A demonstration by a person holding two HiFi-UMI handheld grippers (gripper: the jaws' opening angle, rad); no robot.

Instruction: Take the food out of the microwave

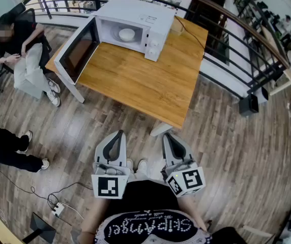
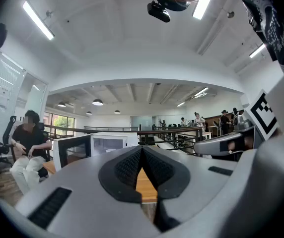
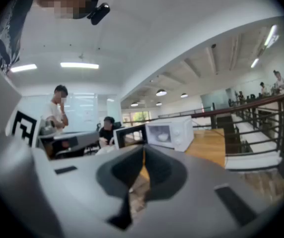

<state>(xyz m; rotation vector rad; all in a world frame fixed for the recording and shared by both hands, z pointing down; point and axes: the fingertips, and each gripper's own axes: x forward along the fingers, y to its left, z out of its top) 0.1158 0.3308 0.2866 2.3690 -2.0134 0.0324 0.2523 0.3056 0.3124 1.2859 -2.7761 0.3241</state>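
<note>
A white microwave [image 1: 135,27] stands at the far end of a wooden table [image 1: 150,85], its door [image 1: 77,52] swung wide open to the left. Inside sits a white bowl [image 1: 127,34] on the turntable. Both grippers hang low by the person's body, well short of the table. My left gripper [image 1: 117,134] is shut and holds nothing. My right gripper [image 1: 169,136] is also shut and holds nothing. The microwave [image 2: 109,144] shows far off in the left gripper view, and the microwave [image 3: 169,132] with its bowl [image 3: 162,137] shows in the right gripper view.
A seated person [image 1: 23,55] is left of the table near the open door. Another person's legs [image 1: 13,151] are at the left edge. A dark railing [image 1: 237,44] curves behind and right of the table. A power strip [image 1: 57,209] with cable lies on the wooden floor.
</note>
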